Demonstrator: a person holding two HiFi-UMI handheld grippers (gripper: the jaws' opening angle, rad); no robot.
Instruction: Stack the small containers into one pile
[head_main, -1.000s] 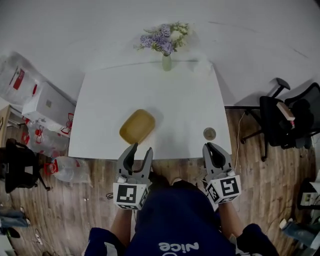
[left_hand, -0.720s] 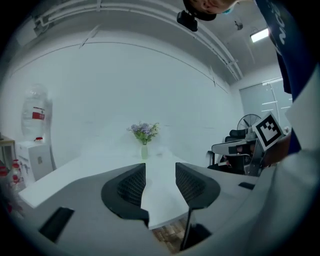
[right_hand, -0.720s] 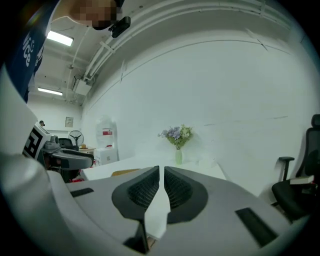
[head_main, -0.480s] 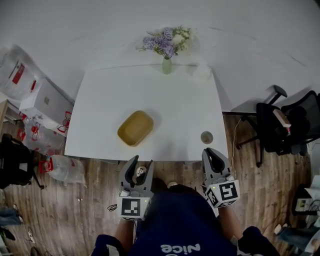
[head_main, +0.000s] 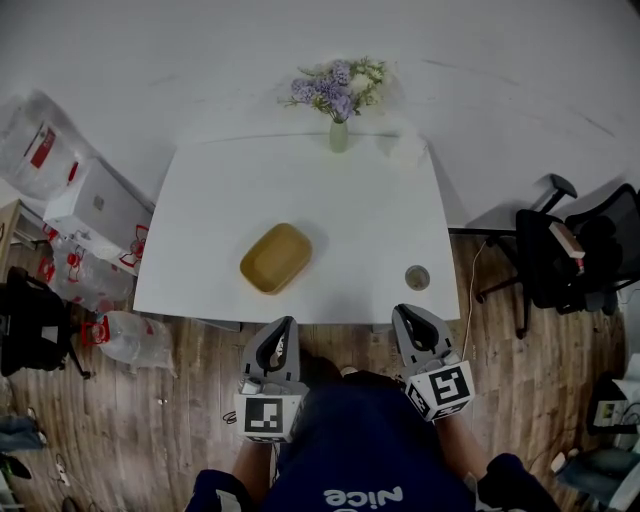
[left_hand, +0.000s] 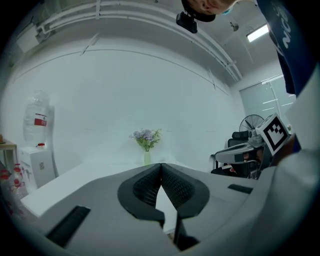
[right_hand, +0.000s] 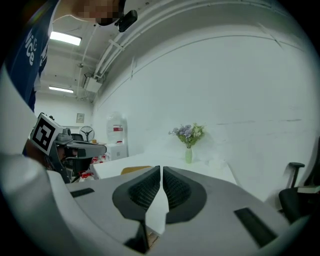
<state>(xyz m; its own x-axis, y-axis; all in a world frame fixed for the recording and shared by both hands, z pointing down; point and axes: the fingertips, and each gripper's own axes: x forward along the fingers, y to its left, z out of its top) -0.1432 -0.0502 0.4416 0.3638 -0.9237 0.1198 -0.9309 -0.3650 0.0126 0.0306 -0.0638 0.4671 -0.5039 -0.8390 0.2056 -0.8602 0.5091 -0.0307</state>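
Observation:
A yellow oval container (head_main: 275, 257) lies open side up on the white table (head_main: 360, 210), left of the middle. A small round grey container (head_main: 417, 277) stands near the table's front right corner. My left gripper (head_main: 284, 325) hangs just off the front edge, below the yellow container. Its jaws have just been closing and now meet with nothing between them (left_hand: 161, 166). My right gripper (head_main: 403, 312) is shut and empty too (right_hand: 161, 170), just in front of the round container. The yellow container's rim (right_hand: 134, 170) shows past the right jaws.
A vase of purple flowers (head_main: 339, 130) stands at the table's far edge. Office chairs (head_main: 575, 245) stand to the right on the wooden floor. Boxes, a water bottle and plastic bags (head_main: 90, 215) crowd the left side.
The left gripper's jaws, open in both earlier frames, are now together. Both grippers have drawn back a little from the table's front edge.

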